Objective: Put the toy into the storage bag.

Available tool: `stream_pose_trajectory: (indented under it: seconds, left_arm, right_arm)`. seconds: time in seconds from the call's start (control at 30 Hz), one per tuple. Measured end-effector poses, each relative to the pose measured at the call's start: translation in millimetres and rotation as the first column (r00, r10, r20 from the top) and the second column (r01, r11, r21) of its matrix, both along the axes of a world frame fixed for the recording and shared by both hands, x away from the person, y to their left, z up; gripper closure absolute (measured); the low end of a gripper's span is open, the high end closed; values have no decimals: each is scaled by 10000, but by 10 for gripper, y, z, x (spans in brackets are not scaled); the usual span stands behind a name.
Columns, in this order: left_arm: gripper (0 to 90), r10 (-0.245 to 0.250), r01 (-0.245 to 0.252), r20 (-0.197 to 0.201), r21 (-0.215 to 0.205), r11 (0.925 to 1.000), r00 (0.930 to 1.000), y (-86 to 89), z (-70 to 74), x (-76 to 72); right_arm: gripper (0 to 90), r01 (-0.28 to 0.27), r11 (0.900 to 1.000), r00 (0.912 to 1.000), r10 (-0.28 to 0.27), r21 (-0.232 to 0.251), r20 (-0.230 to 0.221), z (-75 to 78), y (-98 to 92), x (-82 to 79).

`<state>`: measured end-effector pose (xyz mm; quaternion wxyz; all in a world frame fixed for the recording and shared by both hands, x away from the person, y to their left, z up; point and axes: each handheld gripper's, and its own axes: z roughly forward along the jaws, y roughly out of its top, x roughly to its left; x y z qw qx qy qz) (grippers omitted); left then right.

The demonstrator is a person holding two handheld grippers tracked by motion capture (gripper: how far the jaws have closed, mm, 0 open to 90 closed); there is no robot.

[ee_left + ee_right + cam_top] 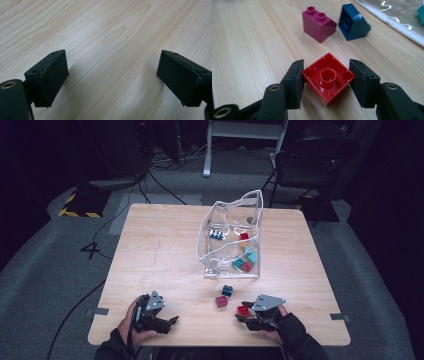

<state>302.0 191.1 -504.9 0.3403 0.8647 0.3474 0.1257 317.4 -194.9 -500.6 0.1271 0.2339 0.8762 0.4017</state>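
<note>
Right tool: pinching red block by corners, near bag.
Left tool: spread, empty.
Risk: corner grip, block may twist out.

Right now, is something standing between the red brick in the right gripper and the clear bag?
Yes. The magenta brick and dark blue brick lie on the table between the red brick, clamped in the right gripper, and the clear plastic bag.

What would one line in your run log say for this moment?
right gripper: shut on red brick, hollow side up | left gripper: open, over bare table | magenta brick, blue brick: loose beside clear bag
</note>
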Motion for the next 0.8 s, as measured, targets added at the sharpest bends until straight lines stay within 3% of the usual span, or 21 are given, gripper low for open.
stream_pose_trajectory:
  seconds: [0.37,0.57,0.8]
  left_arm:
    - [104,0,0,2,0,10000,10000,0,-1,0]
    - [103,1,-1,4,8,10000,10000,1,0,0]
    - [103,10,-10,-3,-7,10000,10000,-1,-1,-1]
  right_arm:
    - [479,869,9951,9954,-886,469,357,232,-256,44]
    - [479,956,9911,9942,-997,924,408,332,-377,70]
    - [480,1291,9855,9900,-1345,1097,436,459,-441,100]
